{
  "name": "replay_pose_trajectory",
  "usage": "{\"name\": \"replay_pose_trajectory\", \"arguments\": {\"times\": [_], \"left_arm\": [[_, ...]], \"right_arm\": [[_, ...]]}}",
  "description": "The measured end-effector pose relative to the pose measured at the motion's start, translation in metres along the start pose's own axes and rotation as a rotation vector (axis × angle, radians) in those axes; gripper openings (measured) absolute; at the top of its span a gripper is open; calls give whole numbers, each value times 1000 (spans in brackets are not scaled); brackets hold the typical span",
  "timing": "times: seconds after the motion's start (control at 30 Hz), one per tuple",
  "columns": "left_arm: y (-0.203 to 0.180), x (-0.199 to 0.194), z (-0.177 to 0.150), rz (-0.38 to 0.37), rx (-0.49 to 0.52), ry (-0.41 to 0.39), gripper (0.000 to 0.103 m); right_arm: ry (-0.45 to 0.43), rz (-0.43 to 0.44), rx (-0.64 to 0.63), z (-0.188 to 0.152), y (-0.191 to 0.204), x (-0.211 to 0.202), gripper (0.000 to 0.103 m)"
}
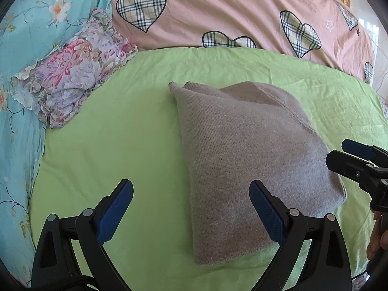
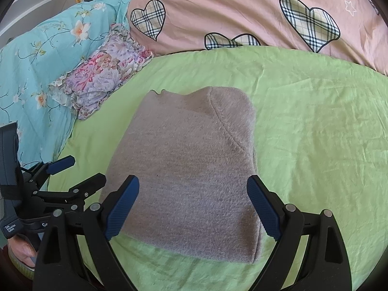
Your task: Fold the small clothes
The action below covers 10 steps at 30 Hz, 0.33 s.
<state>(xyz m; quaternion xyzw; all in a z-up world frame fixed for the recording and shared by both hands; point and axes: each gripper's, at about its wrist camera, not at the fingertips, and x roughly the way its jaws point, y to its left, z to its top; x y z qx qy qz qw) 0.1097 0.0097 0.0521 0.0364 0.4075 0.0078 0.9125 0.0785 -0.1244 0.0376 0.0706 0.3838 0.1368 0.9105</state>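
Grey knit sweater (image 2: pixel 189 169) folded on green sheet (image 2: pixel 315 121): soft, limp, light. Left gripper (image 1: pixel 191 208) and right gripper (image 2: pixel 194 206) both gape, empty. Best pinched at its 6 o'clock edge.

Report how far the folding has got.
Done: the grey sweater lies folded into a compact rectangle on the green sheet. In hand: nothing; the left tool and the right tool are both open above it. Left: perhaps a final tidy; the floral cloth beside it looks rumpled.

Sweater (image 1: pixel 245 160) fuzzy grey knit; sheet (image 1: pixel 116 145) matt green creased cotton-like cloth.
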Motion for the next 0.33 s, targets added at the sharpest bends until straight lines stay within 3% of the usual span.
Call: {"name": "replay_pose_trajectory", "arguments": {"times": [0.33], "left_arm": [[0, -5, 0, -2, -7, -3, 97]], "right_arm": [[3, 5, -3, 0, -1, 1, 91]]}}
